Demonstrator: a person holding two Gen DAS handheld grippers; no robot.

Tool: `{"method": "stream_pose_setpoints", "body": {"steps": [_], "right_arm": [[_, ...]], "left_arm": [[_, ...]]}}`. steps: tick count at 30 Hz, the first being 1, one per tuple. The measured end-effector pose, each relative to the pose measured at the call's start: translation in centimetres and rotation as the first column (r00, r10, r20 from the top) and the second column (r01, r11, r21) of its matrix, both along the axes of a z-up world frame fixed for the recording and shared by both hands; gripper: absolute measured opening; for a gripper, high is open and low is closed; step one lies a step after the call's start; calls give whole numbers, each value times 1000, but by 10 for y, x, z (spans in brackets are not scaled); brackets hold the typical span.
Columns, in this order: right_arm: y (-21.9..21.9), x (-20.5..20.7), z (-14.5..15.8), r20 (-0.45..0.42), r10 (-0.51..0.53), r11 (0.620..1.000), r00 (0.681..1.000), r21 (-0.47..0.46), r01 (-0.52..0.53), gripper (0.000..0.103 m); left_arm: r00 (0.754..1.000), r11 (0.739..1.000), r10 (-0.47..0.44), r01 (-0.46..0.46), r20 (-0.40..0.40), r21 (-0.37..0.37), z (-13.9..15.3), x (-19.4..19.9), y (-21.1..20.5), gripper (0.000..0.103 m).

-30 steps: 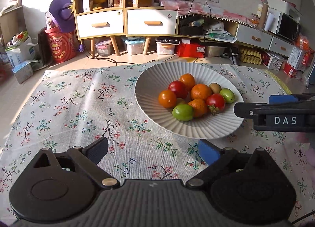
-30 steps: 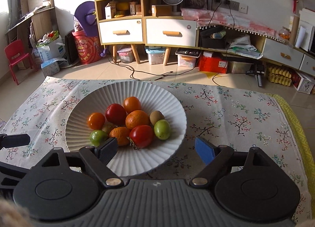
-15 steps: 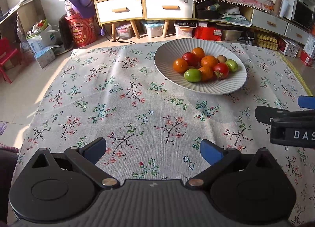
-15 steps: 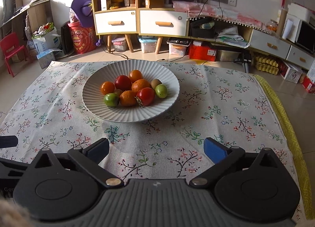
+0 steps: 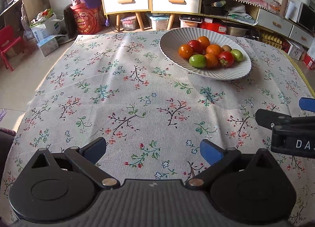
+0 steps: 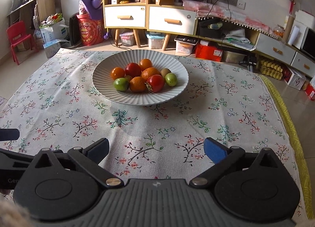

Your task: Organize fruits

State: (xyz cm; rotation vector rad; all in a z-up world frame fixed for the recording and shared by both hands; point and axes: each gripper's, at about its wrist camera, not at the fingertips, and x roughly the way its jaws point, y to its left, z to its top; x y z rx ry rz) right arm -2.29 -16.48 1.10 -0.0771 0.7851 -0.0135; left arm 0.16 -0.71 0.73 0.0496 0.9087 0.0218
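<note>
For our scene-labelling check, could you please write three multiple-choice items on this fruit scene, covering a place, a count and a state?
1. Where does the fruit lie?
A. In the ribbed white plate
B. On the floral tablecloth
C. In a drawer

2. How many green fruits show?
A. None
B. Two
C. Five

3. How do the right gripper's jaws stand?
A. Shut on an orange
B. Shut, empty
C. Open, empty

Key: 1 A, all fruit sits in the ribbed white plate on the floral tablecloth. 2 B, one green fruit front left, one right. 3 C, the right gripper shows only cloth between its jaws.
</note>
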Motion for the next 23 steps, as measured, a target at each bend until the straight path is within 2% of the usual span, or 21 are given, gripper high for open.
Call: {"method": "stream_pose_setpoints", "body": {"steps": [23], "right_arm": [[0,-3,-2,-16,-7,1000,1000,9,7,102]], "left_arm": [[1000,1000,1,-1,3,0,3,-1,2,96]]}}
